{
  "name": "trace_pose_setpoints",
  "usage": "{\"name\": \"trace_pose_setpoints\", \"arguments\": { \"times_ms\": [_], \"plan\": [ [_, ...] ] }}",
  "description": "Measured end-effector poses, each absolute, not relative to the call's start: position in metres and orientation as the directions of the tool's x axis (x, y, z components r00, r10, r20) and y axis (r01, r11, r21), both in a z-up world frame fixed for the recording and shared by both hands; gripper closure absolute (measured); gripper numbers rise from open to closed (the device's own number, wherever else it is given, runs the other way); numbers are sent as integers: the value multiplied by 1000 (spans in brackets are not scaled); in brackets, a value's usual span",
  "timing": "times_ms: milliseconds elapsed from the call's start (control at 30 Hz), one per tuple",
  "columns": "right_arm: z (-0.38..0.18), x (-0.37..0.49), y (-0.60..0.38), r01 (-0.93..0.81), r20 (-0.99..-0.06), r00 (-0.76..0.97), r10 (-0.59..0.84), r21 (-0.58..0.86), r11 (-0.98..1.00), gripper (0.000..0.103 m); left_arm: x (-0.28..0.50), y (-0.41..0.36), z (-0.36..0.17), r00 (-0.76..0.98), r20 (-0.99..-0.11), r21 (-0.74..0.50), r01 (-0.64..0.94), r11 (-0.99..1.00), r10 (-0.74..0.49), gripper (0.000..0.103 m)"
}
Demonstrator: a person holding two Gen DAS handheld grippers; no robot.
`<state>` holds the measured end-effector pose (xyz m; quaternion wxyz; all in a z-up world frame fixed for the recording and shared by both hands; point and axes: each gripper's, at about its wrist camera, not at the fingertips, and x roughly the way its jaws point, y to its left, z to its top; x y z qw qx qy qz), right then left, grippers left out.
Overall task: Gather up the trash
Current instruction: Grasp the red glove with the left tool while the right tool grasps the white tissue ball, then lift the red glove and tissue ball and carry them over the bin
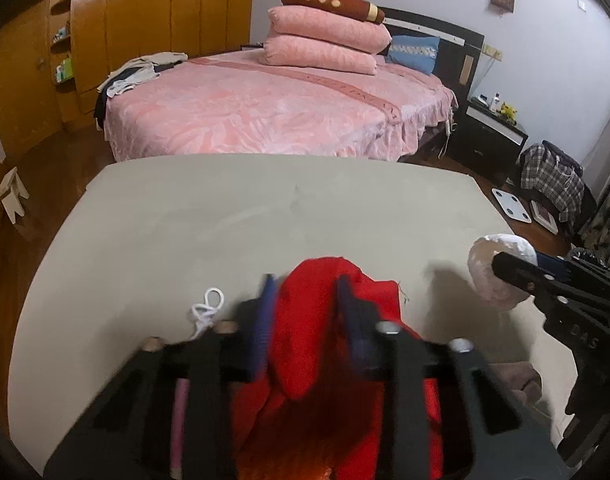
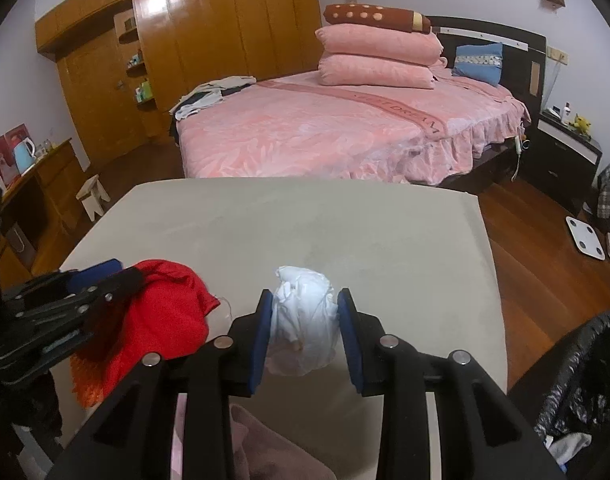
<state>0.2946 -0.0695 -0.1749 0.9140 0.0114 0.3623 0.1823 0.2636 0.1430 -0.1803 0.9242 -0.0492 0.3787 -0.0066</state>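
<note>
Both sets of fingers pinch trash near the table's front edge: left gripper red cloth, right gripper white wad.

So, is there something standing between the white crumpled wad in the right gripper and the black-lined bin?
Nothing visible blocks it. The right gripper holds the white wad over the table, and the bin stands past the table's right edge, low at the right of the right wrist view. The red cloth lies on the other side.
</note>
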Motion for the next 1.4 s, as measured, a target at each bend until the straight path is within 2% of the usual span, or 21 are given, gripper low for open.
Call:
{"name": "trace_pose_setpoints", "arguments": {
  "times_ms": [133,400,833,1167,1233,1300,1333,1400],
  "plan": [
    [-172,288,-74,-319,-654,677,337,152,935,70,256,145,-173,730,-682,-105,-32,994,-49,101],
    [-155,270,-83,-329,-625,696,353,158,931,70,224,142,-141,771,-632,-156,-26,987,-79,102],
    [-143,235,-98,-317,-621,707,340,152,936,70,159,107,-146,723,-669,-192,52,980,-169,102],
    [-144,211,-112,-303,-632,706,319,137,943,70,149,92,-156,695,-692,-196,81,977,-196,101],
    [-146,211,-114,-296,-637,704,312,137,945,70,153,91,-159,689,-699,-190,80,978,-192,98],
    [-147,210,-116,-292,-640,703,311,139,946,70,159,92,-162,690,-705,-166,66,984,-165,78],
    [-148,210,-116,-291,-640,703,310,138,947,70,160,92,-163,695,-702,-159,56,986,-153,59],
    [-147,211,-116,-292,-638,706,308,135,947,70,166,94,-164,705,-695,-151,44,988,-138,56]
  ]
}}
